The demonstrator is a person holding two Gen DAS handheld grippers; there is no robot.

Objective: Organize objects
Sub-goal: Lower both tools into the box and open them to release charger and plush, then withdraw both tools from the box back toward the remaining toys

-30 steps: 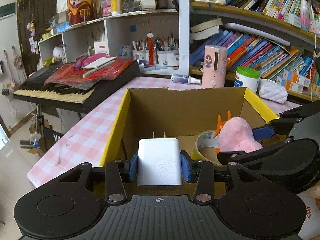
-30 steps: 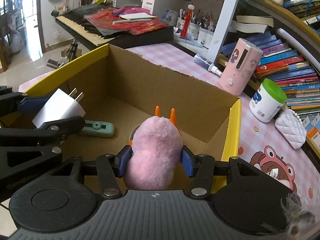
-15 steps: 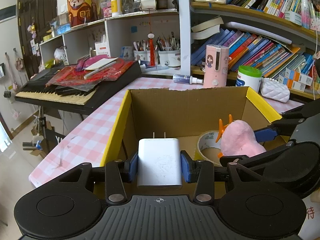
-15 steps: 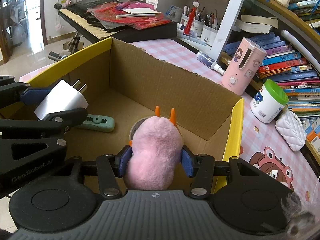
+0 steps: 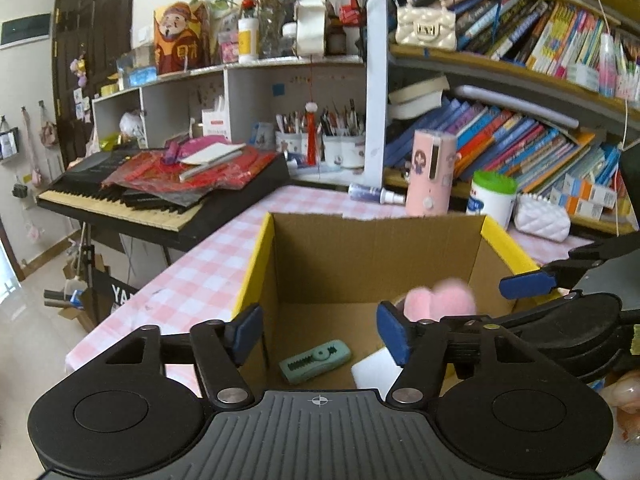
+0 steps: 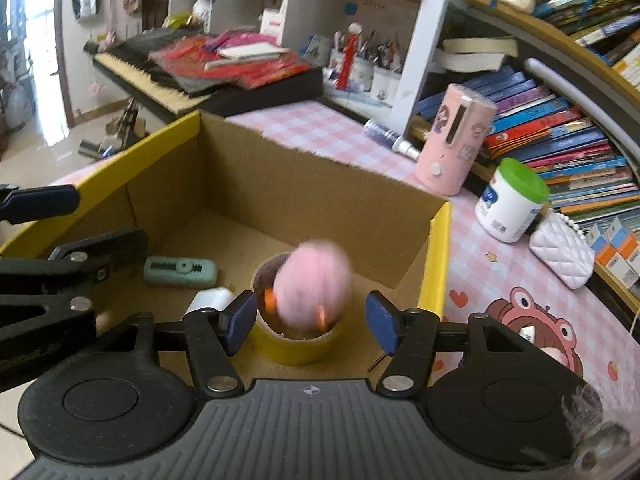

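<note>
Both grippers hang over an open cardboard box with yellow flaps. My left gripper has its jaws opening and nothing between them; the white charger lies on the box floor below it. My right gripper has its jaws opening too. The pink plush toy is blurred, free of the pads, over a yellow tape roll in the box. A mint green cutter lies on the box floor.
The box stands on a pink checked tablecloth. Behind it are a pink cylinder, a green-lidded white jar, a white quilted pouch and a small spray bottle. Bookshelves stand at the back and right, a keyboard at the left.
Both grippers opened. The white charger dropped from the left gripper to the box floor, and the pink plush left the right gripper and is falling toward the tape roll.
</note>
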